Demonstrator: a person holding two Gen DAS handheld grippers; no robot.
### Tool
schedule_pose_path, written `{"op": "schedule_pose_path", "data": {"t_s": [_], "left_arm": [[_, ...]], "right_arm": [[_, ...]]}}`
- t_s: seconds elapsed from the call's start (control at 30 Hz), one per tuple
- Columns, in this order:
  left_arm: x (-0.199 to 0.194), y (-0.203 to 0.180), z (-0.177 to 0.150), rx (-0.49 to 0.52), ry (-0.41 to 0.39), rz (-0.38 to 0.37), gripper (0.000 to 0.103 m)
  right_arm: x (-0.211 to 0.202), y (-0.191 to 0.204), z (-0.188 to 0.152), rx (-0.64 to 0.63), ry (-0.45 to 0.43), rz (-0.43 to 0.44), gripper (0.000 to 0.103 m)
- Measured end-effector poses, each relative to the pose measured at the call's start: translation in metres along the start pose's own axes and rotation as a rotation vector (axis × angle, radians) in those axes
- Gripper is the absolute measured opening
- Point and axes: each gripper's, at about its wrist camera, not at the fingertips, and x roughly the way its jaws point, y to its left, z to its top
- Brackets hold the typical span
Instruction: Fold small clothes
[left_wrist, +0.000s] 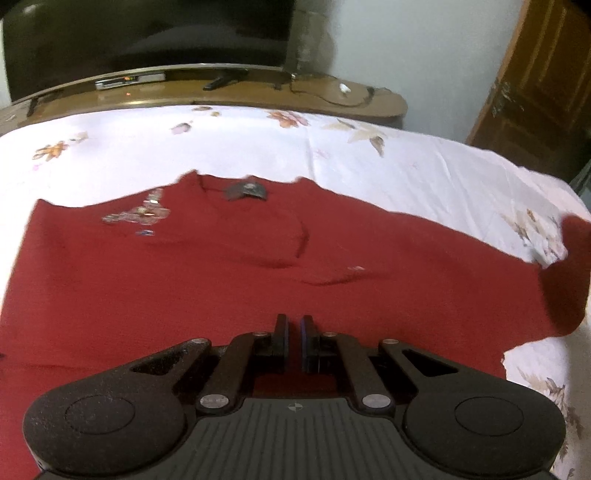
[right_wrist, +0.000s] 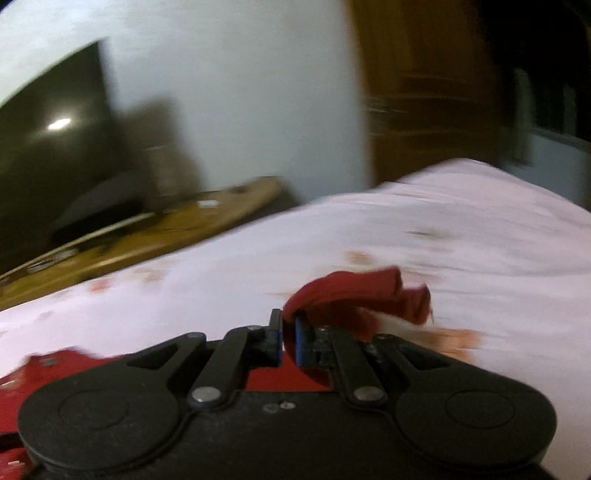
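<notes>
Shirt (left_wrist: 258, 266), red and soft-knit with a small pale print near the collar, lies spread flat on a bed's white, leaf-patterned sheet (left_wrist: 406, 162). The left gripper (left_wrist: 294, 325), black and grainy with blue pads, is pressed together over the near hem; whether it holds cloth cannot be told. The right gripper (right_wrist: 289, 325) pinches a bunched, rolled fold of the shirt, lifted off the sheet. A dark television (left_wrist: 147, 33) stands on a glossy wooden stand (left_wrist: 258, 92) behind.
</notes>
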Motion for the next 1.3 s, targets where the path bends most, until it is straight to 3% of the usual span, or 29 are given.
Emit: {"op": "schedule_pose_path", "data": {"t_s": [0.17,0.3,0.37,0.47,0.5,0.6,0.7,0.93,1.07,1.2,1.3], "left_arm": [[-0.014,0.034,-0.002,-0.048,-0.019,0.03,0.004],[-0.019,0.059,-0.007,-0.086,-0.022,0.048,0.004],[-0.02,0.069,-0.009,-0.113,-0.01,0.033,0.004],[-0.019,0.077,-0.011,-0.158,0.006,-0.024,0.004],[-0.019,0.078,-0.011,-0.171,0.012,-0.046,0.004],[-0.015,0.075,-0.011,-0.181,0.029,-0.111,0.004],[-0.01,0.069,-0.012,-0.187,0.045,-0.171,0.004],[0.007,0.055,-0.011,-0.258,0.086,-0.267,0.004],[0.014,0.047,-0.013,-0.273,0.112,-0.246,0.004],[0.01,0.046,-0.014,-0.295,0.068,-0.208,0.004],[0.005,0.04,-0.013,-0.201,0.004,-0.127,0.004]], "right_arm": [[0.001,0.098,-0.017,-0.088,0.049,0.24,0.007],[0.01,0.159,-0.05,-0.166,0.15,0.373,0.009],[0.016,0.181,-0.072,-0.206,0.205,0.406,0.018],[0.019,0.201,-0.097,-0.283,0.269,0.401,0.056],[0.019,0.205,-0.102,-0.294,0.273,0.407,0.067],[0.009,0.202,-0.097,-0.273,0.247,0.445,0.059],[0.002,0.191,-0.088,-0.236,0.208,0.402,0.06],[-0.002,0.159,-0.092,-0.183,0.214,0.349,0.062],[-0.003,0.151,-0.097,-0.178,0.214,0.338,0.062],[-0.002,0.146,-0.098,-0.16,0.219,0.337,0.062],[-0.001,0.146,-0.098,-0.152,0.223,0.342,0.062]]}}
